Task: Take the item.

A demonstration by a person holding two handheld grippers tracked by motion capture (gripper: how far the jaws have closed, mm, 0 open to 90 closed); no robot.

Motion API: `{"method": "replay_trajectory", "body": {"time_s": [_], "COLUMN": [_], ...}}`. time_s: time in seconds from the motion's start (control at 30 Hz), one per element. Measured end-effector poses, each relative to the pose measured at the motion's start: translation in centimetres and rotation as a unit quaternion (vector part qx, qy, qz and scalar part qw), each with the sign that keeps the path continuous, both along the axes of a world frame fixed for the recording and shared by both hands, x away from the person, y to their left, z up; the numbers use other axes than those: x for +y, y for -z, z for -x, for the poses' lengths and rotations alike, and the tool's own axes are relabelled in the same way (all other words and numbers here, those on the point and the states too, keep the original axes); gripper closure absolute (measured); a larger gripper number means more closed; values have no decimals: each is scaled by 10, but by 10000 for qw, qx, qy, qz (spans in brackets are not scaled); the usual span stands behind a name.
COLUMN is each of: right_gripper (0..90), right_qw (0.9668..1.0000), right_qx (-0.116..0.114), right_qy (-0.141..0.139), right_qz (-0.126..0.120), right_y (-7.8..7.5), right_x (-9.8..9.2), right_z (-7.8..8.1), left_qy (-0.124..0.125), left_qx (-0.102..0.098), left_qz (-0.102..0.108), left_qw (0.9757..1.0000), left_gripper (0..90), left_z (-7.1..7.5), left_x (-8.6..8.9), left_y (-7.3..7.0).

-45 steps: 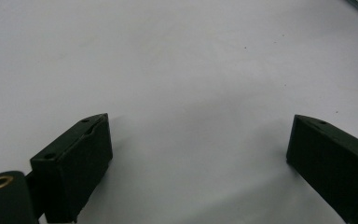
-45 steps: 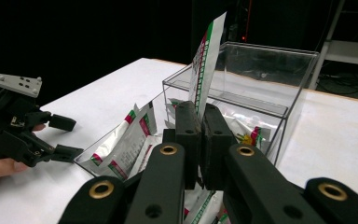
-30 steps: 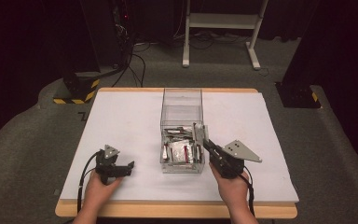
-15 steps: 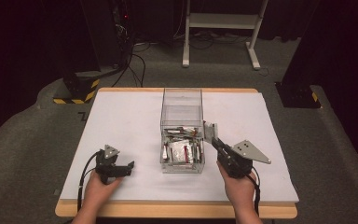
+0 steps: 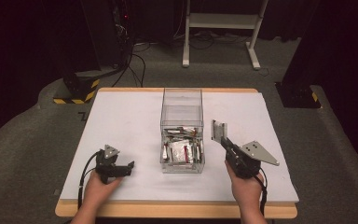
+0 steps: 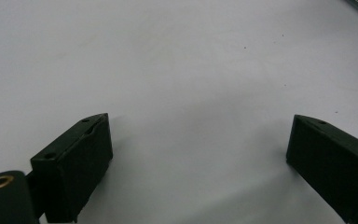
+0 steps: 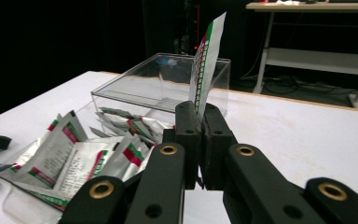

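Right of the clear box [image 5: 182,130], right tongs [image 7: 200,128] pinching a red-green-edged white sachet [image 7: 204,60], left tongs [image 6: 200,154] spread.

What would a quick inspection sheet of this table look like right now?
Surface: white table top, bare around the box.
Job's things: clear box mid-table, holding a heap of sachets; one sachet out of it, upright.
Clutter: nothing seen.
Grippers: right hand-held gripper shut on that sachet, right of the box; left hand-held gripper open, low over the table.
Cables: one trails from each gripper; more lie on the floor behind.
Surroundings: dark room, grey carpet, white stand beyond.
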State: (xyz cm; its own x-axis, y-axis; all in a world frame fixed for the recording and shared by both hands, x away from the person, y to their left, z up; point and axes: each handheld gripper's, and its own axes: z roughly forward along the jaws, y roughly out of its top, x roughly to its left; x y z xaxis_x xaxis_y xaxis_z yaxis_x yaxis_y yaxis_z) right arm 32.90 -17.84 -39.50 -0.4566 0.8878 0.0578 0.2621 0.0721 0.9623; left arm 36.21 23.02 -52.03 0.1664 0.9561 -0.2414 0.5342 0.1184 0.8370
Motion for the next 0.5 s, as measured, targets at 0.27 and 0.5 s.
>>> {"method": "replay_trajectory", "body": {"time_s": [0.27,0.5], "right_gripper": [879,879], "right_qw": [9999,9998], "right_qx": [40,68], "right_qy": [153,202], "right_qz": [-24,4], "right_y": [3,6], "right_x": [-9,-11], "right_z": [-5,-11], "left_qy": [0,-9], "left_qx": [-1,-4], "left_qz": [-1,4], "left_qw": [10000,10000], "left_gripper": [71,71], "left_z": [0,0], "left_x": [0,0], "left_y": [0,0]}}
